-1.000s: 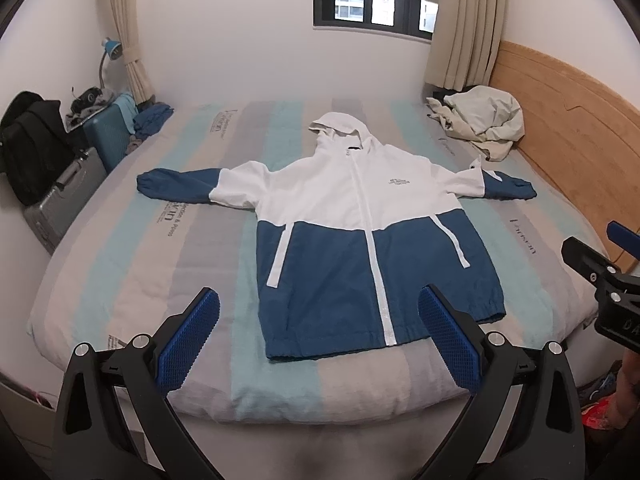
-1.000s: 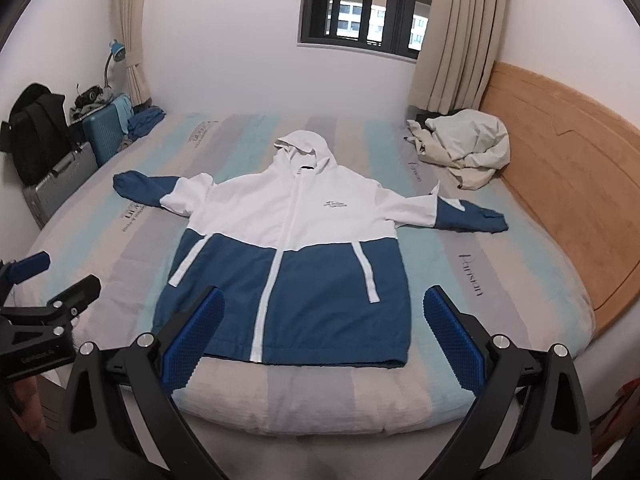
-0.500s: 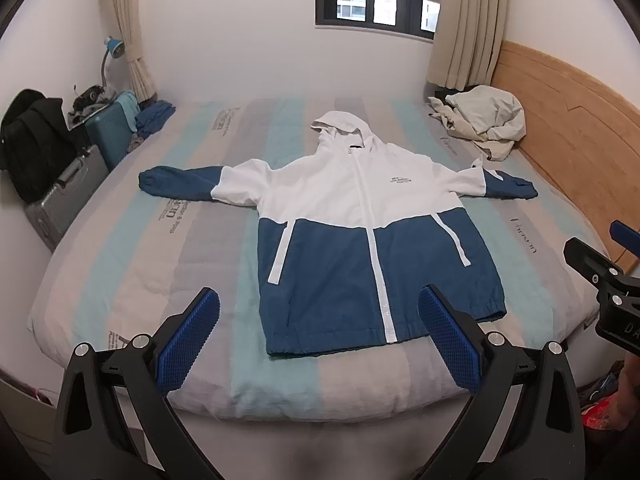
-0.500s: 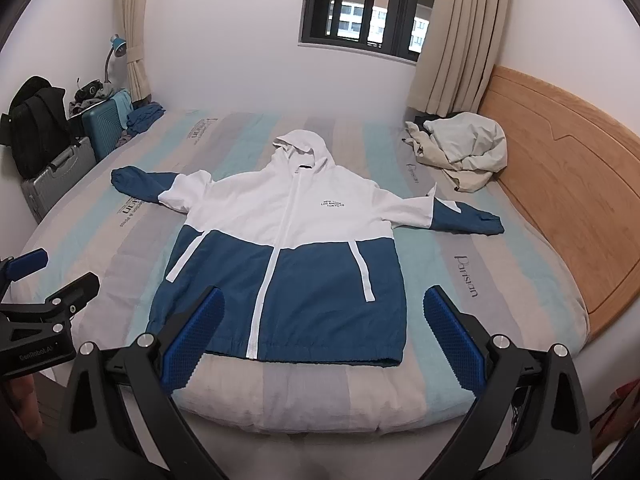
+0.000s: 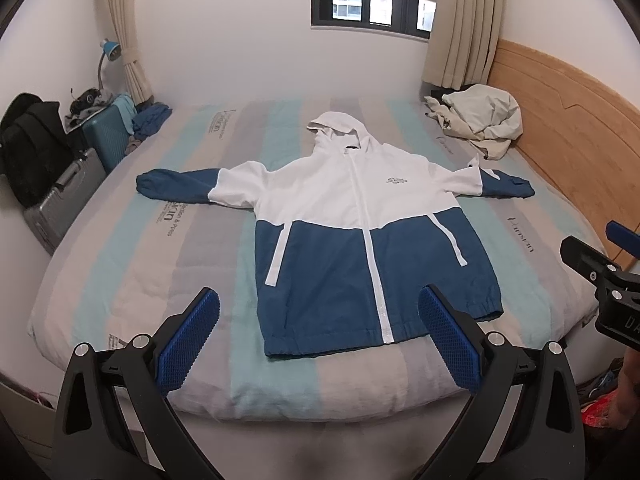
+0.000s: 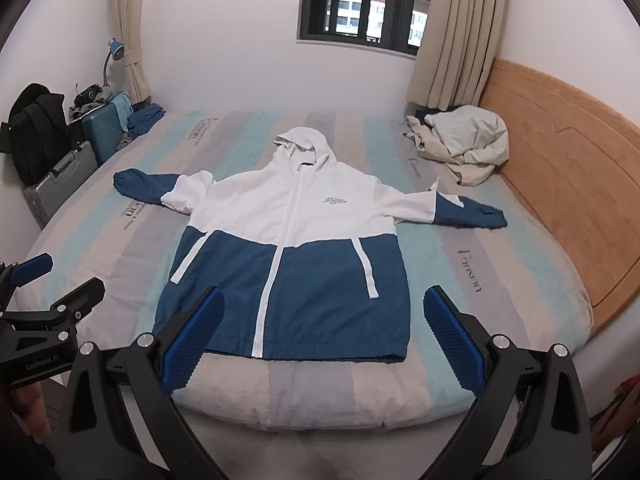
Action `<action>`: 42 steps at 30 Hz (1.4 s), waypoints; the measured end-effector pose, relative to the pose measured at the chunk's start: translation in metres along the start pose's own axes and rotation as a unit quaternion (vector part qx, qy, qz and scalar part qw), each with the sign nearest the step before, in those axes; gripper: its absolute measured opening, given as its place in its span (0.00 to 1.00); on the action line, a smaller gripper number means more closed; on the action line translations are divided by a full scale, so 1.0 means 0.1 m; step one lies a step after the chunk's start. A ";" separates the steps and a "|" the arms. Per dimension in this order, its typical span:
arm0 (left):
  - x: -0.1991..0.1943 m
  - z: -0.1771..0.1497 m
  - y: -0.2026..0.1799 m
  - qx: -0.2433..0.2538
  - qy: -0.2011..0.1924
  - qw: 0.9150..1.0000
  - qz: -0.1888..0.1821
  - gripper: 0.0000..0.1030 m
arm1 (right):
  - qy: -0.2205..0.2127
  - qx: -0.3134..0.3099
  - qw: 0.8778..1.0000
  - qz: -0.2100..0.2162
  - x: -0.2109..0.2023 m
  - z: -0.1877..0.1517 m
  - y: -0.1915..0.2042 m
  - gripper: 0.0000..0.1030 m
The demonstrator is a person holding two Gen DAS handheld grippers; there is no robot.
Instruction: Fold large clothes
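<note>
Left wrist view: jacket (image 5: 360, 232) flat beyond spread left tongs (image 5: 320, 344).

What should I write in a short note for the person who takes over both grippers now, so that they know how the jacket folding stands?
Left gripper: open, empty, above the foot edge of the bed.
Right gripper: open, empty, beside it at the same edge.
Jacket: white and blue, hooded, lying flat and face up in the middle of the bed, zipped, both sleeves spread out to the sides, hem toward the grippers.
A crumpled pale garment lies near the headboard, apart from the jacket.
Done: jacket is laid out flat.
Left: every fold; no sleeve or side is turned in yet.
</note>
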State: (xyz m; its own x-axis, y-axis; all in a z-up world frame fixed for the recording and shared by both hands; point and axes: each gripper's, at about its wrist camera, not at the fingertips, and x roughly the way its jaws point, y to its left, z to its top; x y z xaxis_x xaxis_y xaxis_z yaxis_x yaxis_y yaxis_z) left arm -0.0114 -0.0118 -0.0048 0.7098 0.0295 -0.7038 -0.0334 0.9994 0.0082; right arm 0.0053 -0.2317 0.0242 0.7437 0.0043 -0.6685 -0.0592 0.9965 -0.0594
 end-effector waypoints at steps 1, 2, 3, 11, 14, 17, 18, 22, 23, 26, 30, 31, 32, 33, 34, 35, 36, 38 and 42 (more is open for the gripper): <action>0.00 0.00 0.00 -0.001 -0.001 1.000 -0.001 0.94 | 0.000 0.000 1.000 0.000 0.00 0.01 0.00 0.93; 0.00 0.00 0.00 -0.001 0.000 1.000 -0.001 0.94 | 0.000 -0.001 1.000 0.000 0.01 0.01 -0.01 0.93; 0.00 -0.01 0.01 -0.001 0.000 1.000 -0.002 0.94 | 0.001 0.000 1.000 -0.001 0.01 0.01 -0.01 0.93; -0.02 0.02 0.01 -0.004 -0.001 1.000 -0.005 0.94 | 0.008 -0.003 1.000 -0.007 0.03 0.00 -0.01 0.93; -0.02 0.03 0.02 -0.009 0.003 1.000 -0.010 0.94 | 0.010 -0.002 1.000 -0.009 0.04 0.01 0.00 0.93; -0.03 0.05 0.04 -0.010 0.006 1.000 -0.014 0.94 | 0.009 -0.004 1.000 -0.012 0.03 0.03 0.02 0.93; -0.02 0.06 0.05 -0.015 0.009 1.000 -0.020 0.94 | 0.009 -0.006 1.000 -0.013 0.02 0.03 0.03 0.93; -0.04 0.11 0.09 -0.021 0.012 0.999 -0.024 0.94 | 0.012 -0.008 1.000 -0.021 0.00 0.08 0.06 0.93; -0.05 0.13 0.10 -0.020 0.013 0.999 -0.026 0.94 | 0.014 -0.007 1.000 -0.024 -0.01 0.10 0.07 0.93; -0.05 0.18 0.15 -0.017 0.017 0.999 -0.034 0.94 | 0.019 -0.005 0.999 -0.031 -0.03 0.16 0.12 0.93; -0.03 0.28 0.28 -0.001 0.029 0.999 -0.044 0.94 | 0.022 -0.012 0.999 -0.047 -0.09 0.25 0.25 0.93; -0.02 0.30 0.32 0.004 0.031 0.998 -0.049 0.93 | 0.022 -0.011 0.999 -0.049 -0.10 0.27 0.28 0.93; 0.00 0.33 0.36 0.009 0.034 0.998 -0.053 0.92 | 0.023 -0.008 0.998 -0.052 -0.11 0.30 0.33 0.93; 0.01 0.35 0.40 0.013 0.039 0.997 -0.058 0.92 | 0.025 -0.005 0.998 -0.060 -0.12 0.33 0.37 0.93; 0.04 0.39 0.46 0.017 0.046 0.996 -0.068 0.92 | 0.026 -0.002 0.997 -0.067 -0.13 0.37 0.41 0.93; 0.05 0.42 0.50 0.021 0.048 0.996 -0.072 0.92 | 0.026 0.001 0.997 -0.070 -0.14 0.39 0.44 0.93; 0.06 0.45 0.53 0.028 0.048 0.996 -0.070 0.92 | 0.028 0.004 0.997 -0.075 -0.14 0.42 0.47 0.93; 0.08 0.54 0.60 0.043 0.050 0.995 -0.068 0.93 | 0.034 0.014 0.996 -0.083 -0.14 0.51 0.53 0.93; 0.15 0.74 0.69 0.053 0.056 0.994 -0.072 0.93 | 0.041 0.021 0.995 -0.090 -0.05 0.70 0.54 0.93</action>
State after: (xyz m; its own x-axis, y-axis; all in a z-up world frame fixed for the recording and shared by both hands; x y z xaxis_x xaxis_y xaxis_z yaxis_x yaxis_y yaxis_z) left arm 0.0487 0.0585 0.0380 0.6188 -0.1097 -0.7779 0.1407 0.9897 -0.0276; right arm 0.0448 -0.1723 0.0766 0.6829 -0.1799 -0.7080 0.0987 0.9830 -0.1545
